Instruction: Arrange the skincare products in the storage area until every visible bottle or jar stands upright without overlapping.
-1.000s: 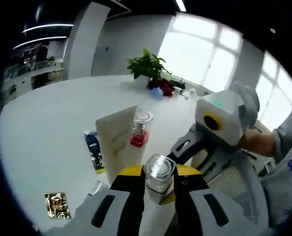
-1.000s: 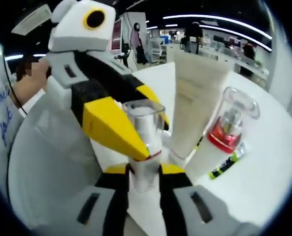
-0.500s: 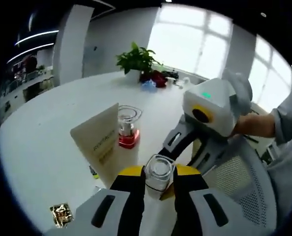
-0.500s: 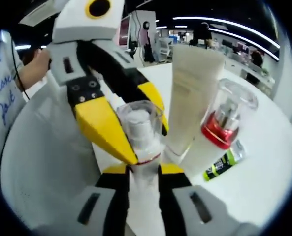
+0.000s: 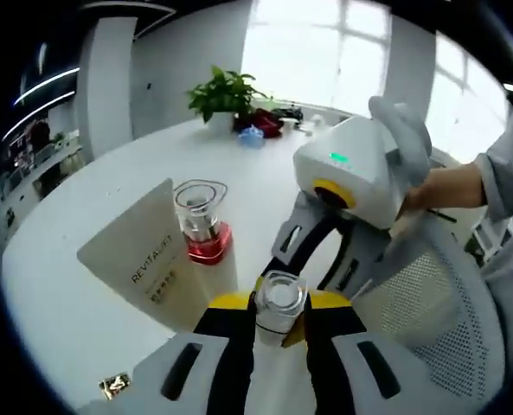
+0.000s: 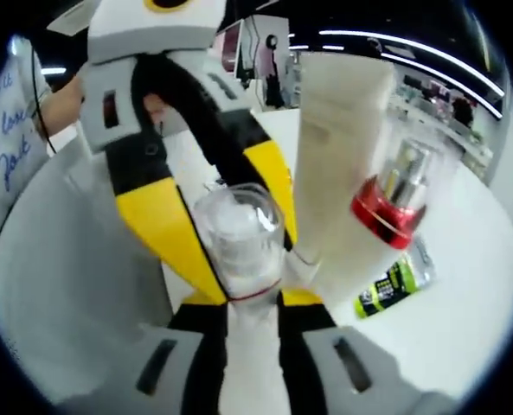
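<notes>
Change: red-collared bottle (image 5: 201, 226) and cream tube (image 5: 152, 264) now sitting lower and nearer in the left gripper view (camera tilting, likely).
Left gripper (image 5: 278, 313): jaws closing on the clear-capped bottle (image 5: 278, 303).
Right gripper (image 6: 253, 304): clamping the same bottle's white body.
Room: white table (image 5: 92, 199) lying open beyond the tube.

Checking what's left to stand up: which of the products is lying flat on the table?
The green-and-black tube lies flat on the white table; the cream tube and red-collared bottle stand upright.
</notes>
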The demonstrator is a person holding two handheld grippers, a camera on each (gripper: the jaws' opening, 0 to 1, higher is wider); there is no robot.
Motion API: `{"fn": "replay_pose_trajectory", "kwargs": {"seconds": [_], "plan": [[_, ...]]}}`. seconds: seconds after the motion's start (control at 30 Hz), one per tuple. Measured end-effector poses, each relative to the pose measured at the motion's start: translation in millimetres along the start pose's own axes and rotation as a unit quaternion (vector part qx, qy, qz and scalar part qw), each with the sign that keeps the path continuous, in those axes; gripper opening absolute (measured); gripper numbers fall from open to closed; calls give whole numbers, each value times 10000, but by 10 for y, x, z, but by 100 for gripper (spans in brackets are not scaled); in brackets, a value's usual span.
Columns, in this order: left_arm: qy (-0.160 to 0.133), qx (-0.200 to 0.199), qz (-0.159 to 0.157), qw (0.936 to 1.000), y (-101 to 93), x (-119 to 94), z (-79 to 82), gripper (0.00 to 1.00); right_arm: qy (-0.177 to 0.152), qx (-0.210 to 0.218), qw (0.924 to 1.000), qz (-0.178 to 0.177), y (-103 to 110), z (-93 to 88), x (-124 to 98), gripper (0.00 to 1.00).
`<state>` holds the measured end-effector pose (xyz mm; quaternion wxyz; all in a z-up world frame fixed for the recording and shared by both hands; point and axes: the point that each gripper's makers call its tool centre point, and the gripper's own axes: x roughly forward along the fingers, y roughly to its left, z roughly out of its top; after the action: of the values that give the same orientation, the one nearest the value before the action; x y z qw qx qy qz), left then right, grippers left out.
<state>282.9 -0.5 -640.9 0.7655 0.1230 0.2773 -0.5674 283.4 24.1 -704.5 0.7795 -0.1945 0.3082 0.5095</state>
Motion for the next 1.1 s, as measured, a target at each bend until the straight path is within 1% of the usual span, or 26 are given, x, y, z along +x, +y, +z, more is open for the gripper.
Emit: {"fn": "replay_pose_trajectory", "kwargs": {"seconds": [0.43,0.47,0.6,0.73,0.87,1.0,1.1], "plan": [[119,92,-28,9999,2,88,-66,18,-17,-105,9999,53,-20,-86,39,21],[132,98,-30,9999,1,93,-73,18,-58,-81,9999,71,-20,-84,41,21],[85,108,-47,9999,3,102,-48,18,-114,-27,9999,101,-34,-92,36,21],[69,254,-63,9996,0,115,-39,18,-125,-93,9998,109,-46,-93,31,21],[69,299,-50,9995,10,118,-41,18,-143,-101,9998,124,-54,-94,28,21],[166,429,21,9989,42,106,-86,20,-152,-93,9998,101,-85,-106,12,21],[213,433,29,9988,49,100,-122,21,-172,-106,9997,131,-91,-112,0,21]]}}
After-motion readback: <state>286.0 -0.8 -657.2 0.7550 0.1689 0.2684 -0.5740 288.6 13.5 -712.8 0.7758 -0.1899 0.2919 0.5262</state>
